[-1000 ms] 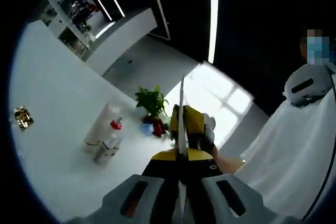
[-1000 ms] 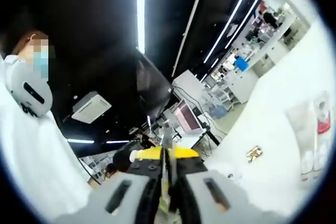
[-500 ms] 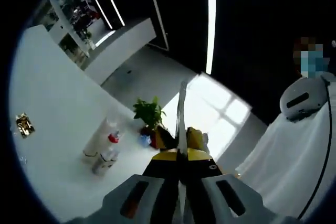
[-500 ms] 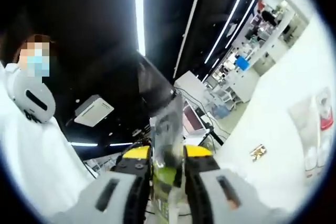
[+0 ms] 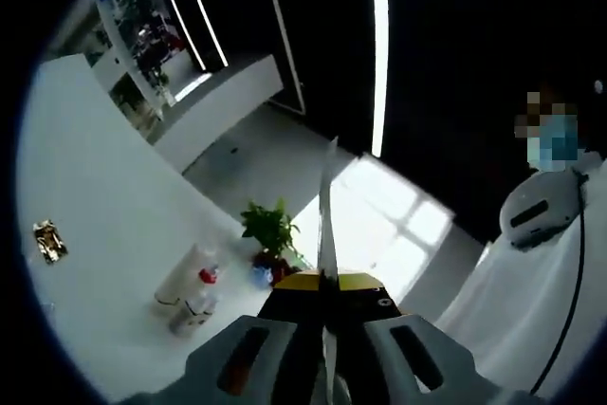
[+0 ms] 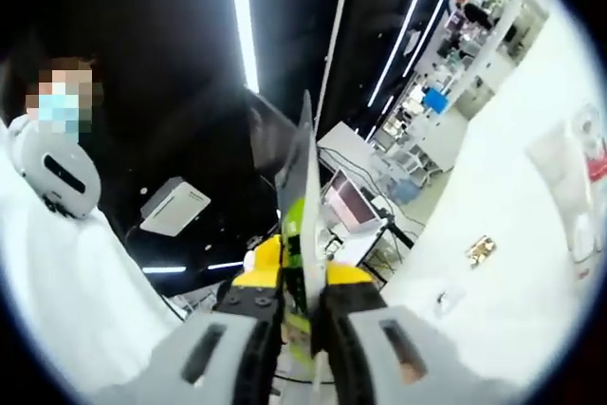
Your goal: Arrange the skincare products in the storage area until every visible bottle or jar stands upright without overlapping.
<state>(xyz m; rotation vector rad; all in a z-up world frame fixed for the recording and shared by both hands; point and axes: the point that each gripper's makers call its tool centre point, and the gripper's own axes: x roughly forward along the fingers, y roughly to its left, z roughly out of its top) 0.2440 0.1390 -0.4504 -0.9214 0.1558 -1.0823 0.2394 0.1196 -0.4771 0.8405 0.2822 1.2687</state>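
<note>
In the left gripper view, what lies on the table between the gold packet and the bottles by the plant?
Nothing: in the left gripper view, the white table is bare between the gold packet and the bottles, which stand left of the plant.

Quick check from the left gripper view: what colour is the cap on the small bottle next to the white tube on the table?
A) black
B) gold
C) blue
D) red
D: the small bottle lying beside the white tube on the white table has a red cap, with the potted plant just beyond.
</note>
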